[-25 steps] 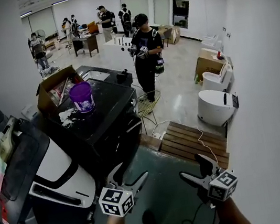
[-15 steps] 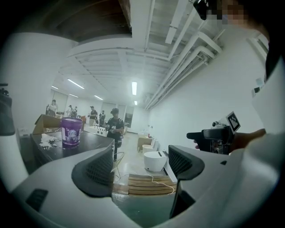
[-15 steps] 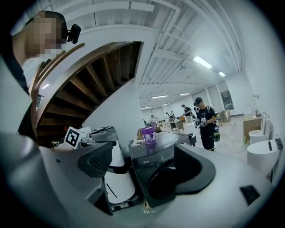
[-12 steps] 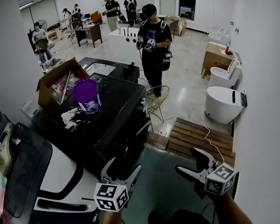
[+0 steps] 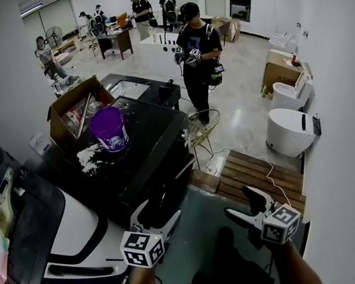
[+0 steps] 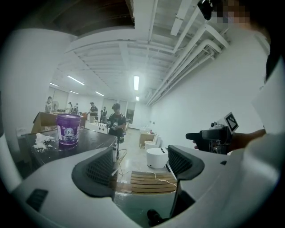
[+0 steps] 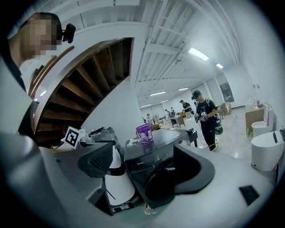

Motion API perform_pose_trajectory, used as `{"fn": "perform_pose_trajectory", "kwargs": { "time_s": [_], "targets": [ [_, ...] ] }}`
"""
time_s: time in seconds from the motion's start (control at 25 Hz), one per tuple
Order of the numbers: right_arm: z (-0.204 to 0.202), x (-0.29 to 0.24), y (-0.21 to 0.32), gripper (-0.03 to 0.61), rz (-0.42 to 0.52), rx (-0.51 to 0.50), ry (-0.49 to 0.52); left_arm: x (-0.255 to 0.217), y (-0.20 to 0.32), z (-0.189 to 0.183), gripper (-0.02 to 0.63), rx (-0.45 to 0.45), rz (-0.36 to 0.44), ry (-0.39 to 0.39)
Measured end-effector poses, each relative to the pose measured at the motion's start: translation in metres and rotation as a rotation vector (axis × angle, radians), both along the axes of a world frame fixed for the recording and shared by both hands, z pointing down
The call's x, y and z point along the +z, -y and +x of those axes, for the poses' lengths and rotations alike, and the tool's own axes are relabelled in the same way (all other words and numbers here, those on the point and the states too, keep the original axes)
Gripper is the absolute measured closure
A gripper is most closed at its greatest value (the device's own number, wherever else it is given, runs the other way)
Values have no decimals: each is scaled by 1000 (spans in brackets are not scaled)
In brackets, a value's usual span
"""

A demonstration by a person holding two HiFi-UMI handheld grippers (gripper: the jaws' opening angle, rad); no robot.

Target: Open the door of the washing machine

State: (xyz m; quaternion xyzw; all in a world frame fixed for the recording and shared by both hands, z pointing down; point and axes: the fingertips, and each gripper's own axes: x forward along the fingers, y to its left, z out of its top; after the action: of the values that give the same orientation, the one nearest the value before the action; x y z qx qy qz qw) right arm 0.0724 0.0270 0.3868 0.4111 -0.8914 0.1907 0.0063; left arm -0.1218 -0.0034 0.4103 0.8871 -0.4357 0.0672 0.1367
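The black washer (image 5: 153, 138) stands left of centre, its round door (image 7: 161, 181) seemingly shut, though it is dim there. The left gripper (image 5: 155, 212) hovers just before it, jaws apart and empty. The right gripper (image 5: 239, 202), likewise spread and empty, is further right.

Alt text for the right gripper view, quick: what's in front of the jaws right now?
The right gripper, jaws apart and empty, points at a black front-loading washing machine, its round door framed between the jaws but untouched. A purple bucket stands on the machine's top, and a person in black stands in the room behind.
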Motion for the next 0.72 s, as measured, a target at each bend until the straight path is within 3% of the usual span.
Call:
{"fn": "perform_pose_trajectory", "kwargs": {
  "time_s": [0.24, 0.48, 0.72],
  "targets": [
    [22, 10, 60, 160, -11, -43, 28, 14, 48, 27, 201, -19, -36, 25],
    [68, 28, 133, 160, -54, -106, 24, 28, 110, 88, 204, -45, -112, 26],
    [100, 41, 192, 161, -87, -197, 0, 25, 162, 130, 209, -106, -139, 33]
  ]
}}
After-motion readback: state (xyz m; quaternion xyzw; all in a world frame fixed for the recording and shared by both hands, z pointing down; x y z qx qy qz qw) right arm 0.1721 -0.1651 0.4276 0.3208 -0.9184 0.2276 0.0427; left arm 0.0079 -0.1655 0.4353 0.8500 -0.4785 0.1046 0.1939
